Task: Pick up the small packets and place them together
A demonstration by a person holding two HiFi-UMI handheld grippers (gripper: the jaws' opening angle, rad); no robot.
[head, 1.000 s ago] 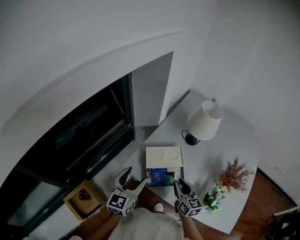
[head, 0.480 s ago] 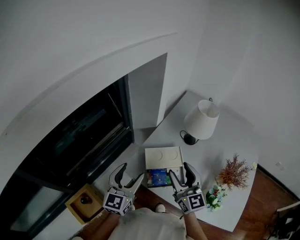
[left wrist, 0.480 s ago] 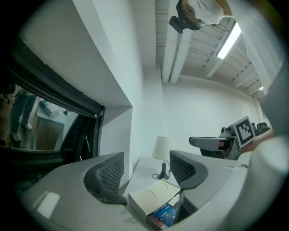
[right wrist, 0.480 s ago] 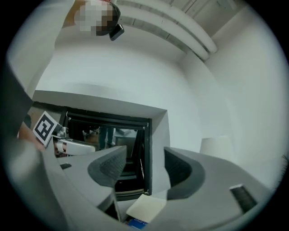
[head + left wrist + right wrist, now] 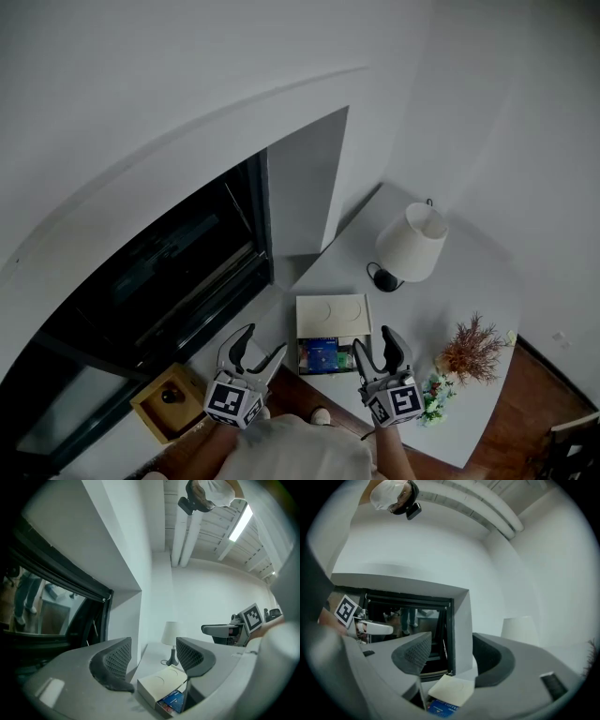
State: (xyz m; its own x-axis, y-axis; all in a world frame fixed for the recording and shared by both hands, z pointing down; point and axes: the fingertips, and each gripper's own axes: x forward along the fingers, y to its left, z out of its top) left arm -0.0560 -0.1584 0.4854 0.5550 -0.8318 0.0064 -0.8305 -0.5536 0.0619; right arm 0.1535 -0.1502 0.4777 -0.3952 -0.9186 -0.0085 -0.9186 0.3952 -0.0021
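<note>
While both grippers hover empty near the table's (image 5: 469, 281) front edge, the left gripper (image 5: 258, 347) with jaws wide apart and the right gripper (image 5: 377, 349) with jaws that have just been opening onto nothing, the risk lies in the reach. The blue packets (image 5: 321, 356) sit at the near end of the cream box (image 5: 330, 314), between the grippers. A jaw could catch the box wall, shove the box towards the lamp (image 5: 411, 244), or pinch several packets together.

Blue packets (image 5: 320, 356) half under the cream lid (image 5: 330, 309), print too small to read, near edge of the table (image 5: 473, 281) behind the person (image 5: 300, 455)
</note>
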